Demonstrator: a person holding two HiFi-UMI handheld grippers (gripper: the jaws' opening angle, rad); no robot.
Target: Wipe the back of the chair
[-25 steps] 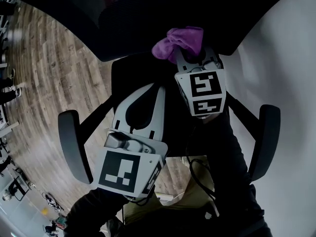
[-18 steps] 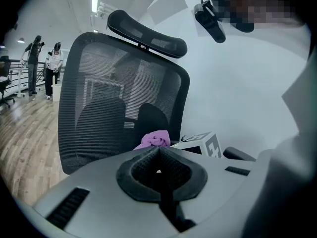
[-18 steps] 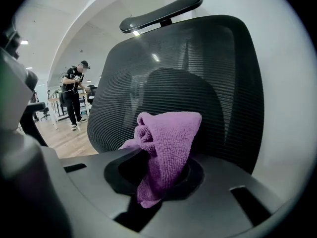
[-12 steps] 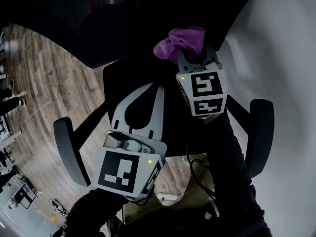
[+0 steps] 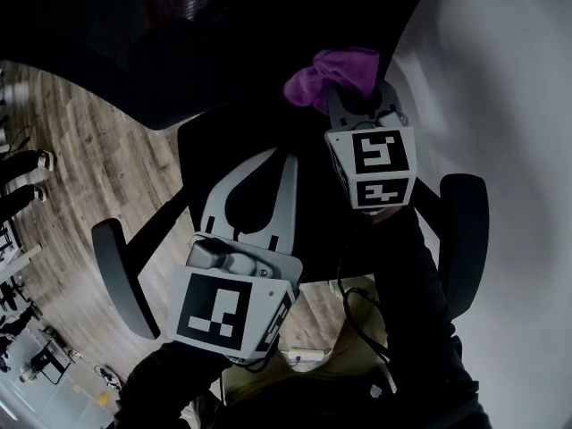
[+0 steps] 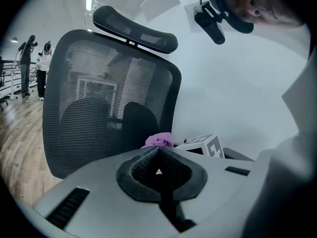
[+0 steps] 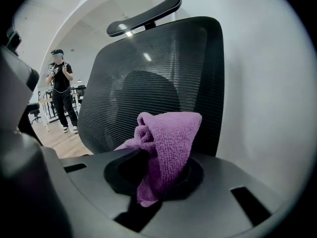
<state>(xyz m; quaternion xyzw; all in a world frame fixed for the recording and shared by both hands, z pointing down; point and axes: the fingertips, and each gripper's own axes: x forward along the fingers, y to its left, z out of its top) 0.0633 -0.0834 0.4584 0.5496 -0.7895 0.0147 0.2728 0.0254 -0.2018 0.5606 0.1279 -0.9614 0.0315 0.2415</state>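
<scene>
While right gripper (image 7: 159, 168) clamps cloth (image 7: 168, 143), backrest (image 7: 163, 73) stands near.

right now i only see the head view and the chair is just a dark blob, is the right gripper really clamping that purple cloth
Observer: Yes. In the right gripper view, the right gripper is shut on the purple cloth, and a thick fold stands up out of the jaws.
Operator: is the cloth on the chair back
Observer: I cannot tell whether it touches. The mesh chair back fills the view directly behind the cloth, upright, with the headrest above it.
Operator: anything in the left one
Observer: No. The left gripper is shut with nothing between its pads, and it points at the lower part of the same mesh.
</scene>
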